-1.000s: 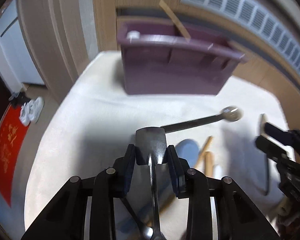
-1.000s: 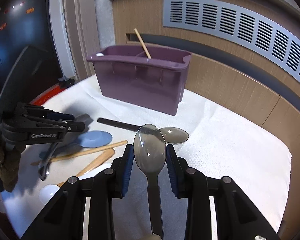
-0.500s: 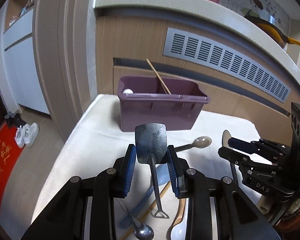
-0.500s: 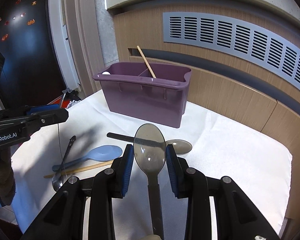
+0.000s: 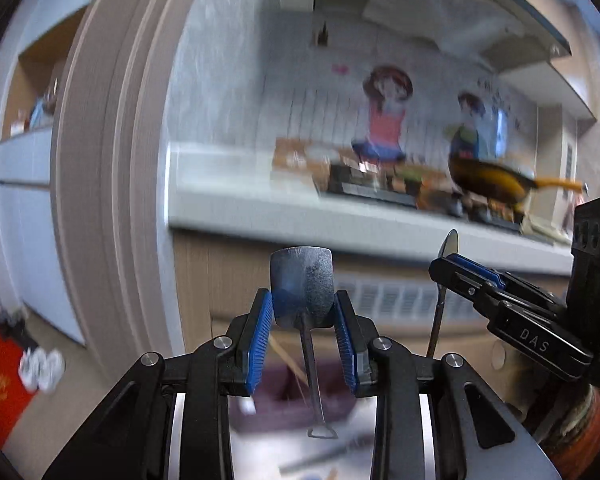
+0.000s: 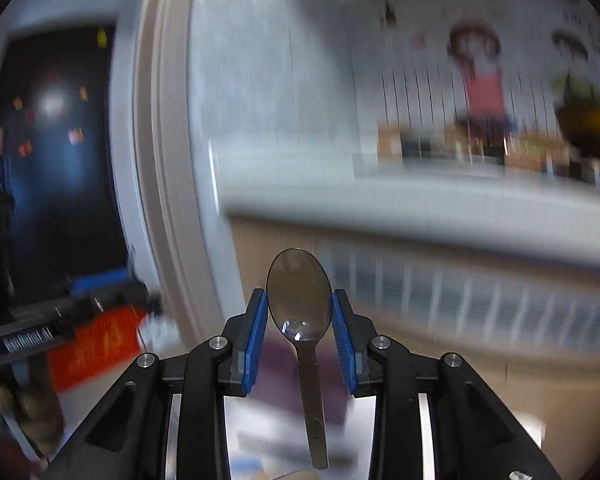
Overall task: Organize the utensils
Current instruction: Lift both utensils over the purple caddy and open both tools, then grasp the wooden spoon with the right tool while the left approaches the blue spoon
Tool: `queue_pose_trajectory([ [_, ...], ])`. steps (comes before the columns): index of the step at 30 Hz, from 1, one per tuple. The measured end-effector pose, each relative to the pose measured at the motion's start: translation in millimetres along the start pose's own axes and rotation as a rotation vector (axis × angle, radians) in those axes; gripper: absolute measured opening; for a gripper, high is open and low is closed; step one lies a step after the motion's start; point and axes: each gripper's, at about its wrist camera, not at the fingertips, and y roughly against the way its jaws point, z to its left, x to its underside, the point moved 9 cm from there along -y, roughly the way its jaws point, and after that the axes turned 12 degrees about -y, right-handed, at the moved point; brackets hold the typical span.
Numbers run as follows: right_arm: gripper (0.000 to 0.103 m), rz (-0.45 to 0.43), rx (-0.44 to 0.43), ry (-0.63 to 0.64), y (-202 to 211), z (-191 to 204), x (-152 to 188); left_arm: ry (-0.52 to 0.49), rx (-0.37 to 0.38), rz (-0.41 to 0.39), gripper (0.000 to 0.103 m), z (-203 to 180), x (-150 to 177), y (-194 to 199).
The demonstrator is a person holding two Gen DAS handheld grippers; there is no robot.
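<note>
My left gripper [image 5: 302, 312] is shut on a small dark metal spatula [image 5: 302, 286], blade up, thin handle hanging down. My right gripper [image 6: 299, 312] is shut on a grey translucent spoon [image 6: 299, 298], bowl up, handle hanging down. Both are raised high above the table and tilted up. The purple utensil bin [image 5: 276, 396] shows blurred low between the left fingers, and in the right wrist view [image 6: 284, 376] too. The right gripper [image 5: 456, 270] with its spoon appears at the right of the left wrist view. The left gripper [image 6: 112, 292] shows blurred at the left of the right wrist view.
A wooden stick [image 5: 288, 362] leans in the bin. A grey counter ledge [image 5: 340, 216] with a vent panel [image 5: 396, 300] below runs behind. A yellow pan [image 5: 496, 184] sits on the counter. A door frame [image 5: 112, 184] stands left. The white cloth [image 5: 340, 452] shows faintly below.
Both grippers have lifted and tilted upward with their utensils still held. The table and bin have dropped to the bottom of both views, and the images are blurred by motion.
</note>
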Motion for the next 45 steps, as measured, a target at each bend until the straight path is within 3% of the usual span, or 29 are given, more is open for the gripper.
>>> queue_pose_trajectory([
  [4, 0.030, -0.047, 0.000, -0.001, -36, 4, -16, 0.034, -0.020, -0.021, 0.032, 25, 3, -37],
  [9, 0.030, -0.034, 0.034, -0.019, -84, -13, 16, 0.062, -0.025, 0.017, 0.032, 40, 41, -89],
  [19, 0.030, 0.106, 0.095, -0.036, -137, -54, 82, 0.062, 0.003, 0.155, 0.032, 34, 103, -149],
  [21, 0.031, 0.172, 0.085, -0.054, -140, -61, 99, 0.051, 0.017, 0.186, 0.034, 29, 113, -153],
  [23, 0.031, 0.251, 0.059, -0.070, -142, -65, 117, 0.027, 0.035, 0.215, 0.047, 23, 121, -155],
  [25, 0.031, 0.284, 0.065, -0.067, -139, -67, 126, 0.022, 0.037, 0.221, 0.056, 20, 122, -149],
  [30, 0.031, 0.256, 0.092, -0.016, -103, -61, 121, 0.033, 0.026, 0.218, 0.056, 18, 117, -117],
  [35, 0.031, 0.274, 0.099, 0.014, -59, -51, 124, 0.047, -0.006, 0.281, 0.059, 22, 141, -76],
  [39, 0.031, 0.357, 0.112, 0.061, -34, -43, 161, 0.028, -0.031, 0.370, 0.059, 17, 183, -50],
  [45, 0.031, 0.503, 0.081, 0.088, -16, -30, 223, 0.027, -0.001, 0.480, 0.059, 6, 237, -21],
])
